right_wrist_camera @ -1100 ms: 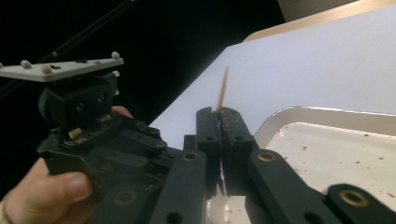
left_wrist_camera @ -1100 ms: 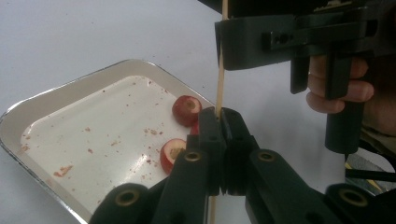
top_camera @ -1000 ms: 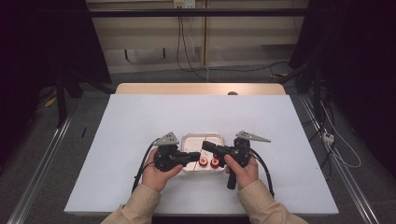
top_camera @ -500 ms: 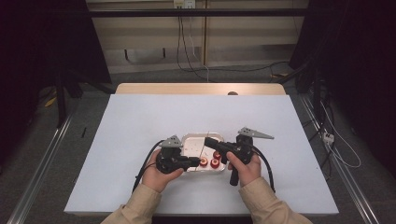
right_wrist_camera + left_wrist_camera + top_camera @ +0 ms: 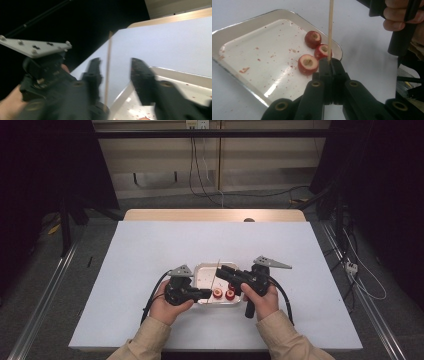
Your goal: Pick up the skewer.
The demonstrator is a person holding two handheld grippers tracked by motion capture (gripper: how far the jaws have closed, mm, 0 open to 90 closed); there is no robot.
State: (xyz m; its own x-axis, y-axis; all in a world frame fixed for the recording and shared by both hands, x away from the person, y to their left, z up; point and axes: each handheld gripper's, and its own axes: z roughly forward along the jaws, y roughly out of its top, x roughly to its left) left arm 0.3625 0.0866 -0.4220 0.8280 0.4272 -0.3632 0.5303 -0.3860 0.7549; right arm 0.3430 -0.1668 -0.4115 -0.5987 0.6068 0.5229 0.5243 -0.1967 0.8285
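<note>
From above, we see the right claw (image 5: 223, 269) has just been opening, its jaws apart around the skewer (image 5: 216, 276) without pressing it. Along the left claw (image 5: 329, 65), jaws clamp the thin wooden skewer upright over the tray (image 5: 242, 22), beside three cored red fruits (image 5: 308, 64). Right-claw view blurs.
</note>
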